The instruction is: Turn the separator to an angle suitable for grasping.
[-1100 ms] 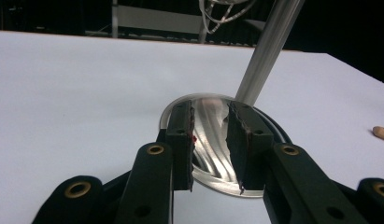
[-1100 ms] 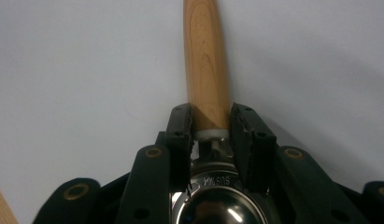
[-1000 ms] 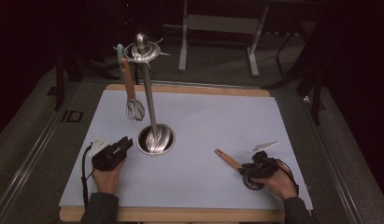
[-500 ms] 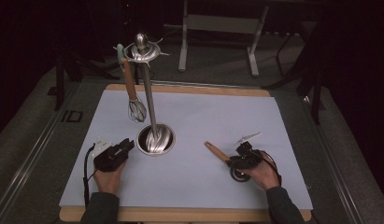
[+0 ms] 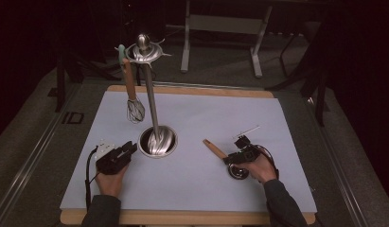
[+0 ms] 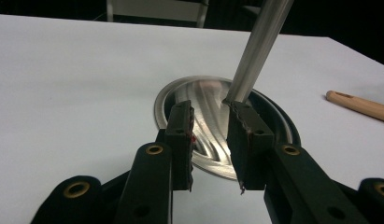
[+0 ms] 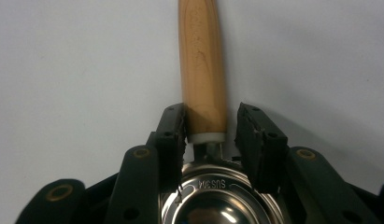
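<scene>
1. My right gripper [image 7: 210, 133] sits at the near right of the table, its jaws straddling the wooden handle [image 7: 202, 65] of a ladle [image 5: 228, 160]. One jaw touches the wood; a small gap shows on the other side, so I count it as open, not clamped.
2. In the right gripper view, the ladle's steel bowl [image 7: 216, 205] lies just below the jaws, stamped SUS304 on its rim, with a white collar where the handle meets the metal.
3. In the high view, the right hand [image 5: 258, 166] holds that gripper low on the white mat [image 5: 220, 113], and the wooden handle points away to the far left.
4. My left gripper [image 6: 210, 128] is at the near left, jaws parted with nothing between them, held by the left hand [image 5: 110, 179].
5. Just ahead of those jaws is the round steel base [image 6: 213, 126] of a utensil stand [image 5: 152, 99], its pole [image 6: 257, 46] rising at a slant in the left gripper view.
6. From the stand's top ring hangs a whisk [image 5: 133, 94] with a wooden handle, on the far left side of the pole.
7. A thin pale stick [image 5: 249, 130] lies on the mat just beyond the right gripper.
</scene>
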`<state>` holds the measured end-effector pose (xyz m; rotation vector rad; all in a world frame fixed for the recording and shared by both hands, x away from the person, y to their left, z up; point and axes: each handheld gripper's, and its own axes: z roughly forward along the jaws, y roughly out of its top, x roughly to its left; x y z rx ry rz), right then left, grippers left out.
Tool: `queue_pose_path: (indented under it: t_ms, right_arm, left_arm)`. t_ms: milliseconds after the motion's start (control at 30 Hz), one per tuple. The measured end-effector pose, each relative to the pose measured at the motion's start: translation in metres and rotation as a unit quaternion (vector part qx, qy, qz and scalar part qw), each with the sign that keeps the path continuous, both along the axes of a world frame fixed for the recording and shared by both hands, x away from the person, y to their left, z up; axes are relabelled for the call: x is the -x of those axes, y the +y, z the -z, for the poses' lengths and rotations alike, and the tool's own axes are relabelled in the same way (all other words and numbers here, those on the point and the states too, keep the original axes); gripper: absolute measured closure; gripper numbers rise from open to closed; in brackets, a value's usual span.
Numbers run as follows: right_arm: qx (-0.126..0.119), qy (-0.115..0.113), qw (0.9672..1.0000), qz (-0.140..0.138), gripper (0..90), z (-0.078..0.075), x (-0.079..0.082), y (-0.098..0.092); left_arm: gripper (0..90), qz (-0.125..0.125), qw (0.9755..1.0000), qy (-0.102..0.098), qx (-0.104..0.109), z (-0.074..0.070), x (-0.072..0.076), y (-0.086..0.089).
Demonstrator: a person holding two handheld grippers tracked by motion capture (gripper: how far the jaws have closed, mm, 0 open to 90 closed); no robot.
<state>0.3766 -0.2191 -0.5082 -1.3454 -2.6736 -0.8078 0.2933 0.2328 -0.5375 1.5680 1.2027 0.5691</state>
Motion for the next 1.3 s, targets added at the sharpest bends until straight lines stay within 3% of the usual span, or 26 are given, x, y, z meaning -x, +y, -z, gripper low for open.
queue_pose_path:
  t_ms: [300,433,800,1033,1233,1300]
  right_arm:
    - [0.042,0.019,0.9989,-0.015,69.4,-0.005,-0.007,0.015]
    - [0.040,0.008,0.9990,0.021,70.3,-0.008,-0.012,0.020]
    - [0.032,0.055,0.9979,0.016,69.1,-0.005,-0.028,0.027]
    - [0.061,0.073,0.9954,-0.002,68.8,-0.007,-0.036,0.037]
    - [0.091,0.062,0.9939,-0.008,70.2,-0.009,-0.035,0.046]
    - [0.089,0.060,0.9942,-0.003,70.8,-0.010,-0.035,0.049]
  left_arm:
    - [70.6,0.000,1.0000,-0.001,0.001,0.000,0.000,0.000]
    - [70.5,-0.001,1.0000,-0.001,0.002,0.000,0.000,0.001]
    - [70.4,-0.002,1.0000,0.000,0.003,0.000,0.000,0.000]
    - [70.4,-0.002,1.0000,0.000,0.002,0.000,0.000,0.000]
    - [70.4,-0.003,1.0000,0.000,0.001,0.000,0.000,0.000]
    - [70.4,-0.003,1.0000,0.000,0.001,0.000,0.000,0.000]
